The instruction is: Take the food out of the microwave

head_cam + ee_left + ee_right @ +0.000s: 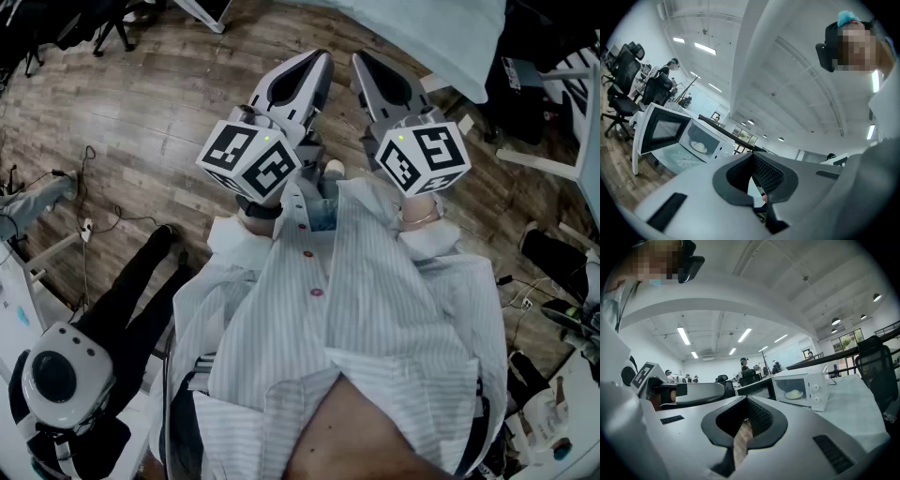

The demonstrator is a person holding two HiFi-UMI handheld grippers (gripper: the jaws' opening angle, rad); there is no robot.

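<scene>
A white microwave (pixel 705 140) stands on a table with its door (pixel 663 131) swung open. Inside it lies a pale round piece of food on a plate (pixel 699 146). The right gripper view shows the same microwave (pixel 806 390) and food (pixel 793 394) some way ahead. Both grippers are held level in front of my chest, far from the microwave. My left gripper (pixel 314 66) (pixel 752 157) is shut with nothing in it. My right gripper (pixel 367 67) (pixel 746 401) is shut and empty too. The left gripper (pixel 693 392) also shows beside the right one.
A table with a pale cloth (pixel 855 404) (pixel 441 37) carries the microwave. Black office chairs (pixel 621 79) (pixel 876 366) stand around it. Below me is wooden floor (pixel 141 112) with cables, a white round device (pixel 61 375) at the lower left, and people far off in the room.
</scene>
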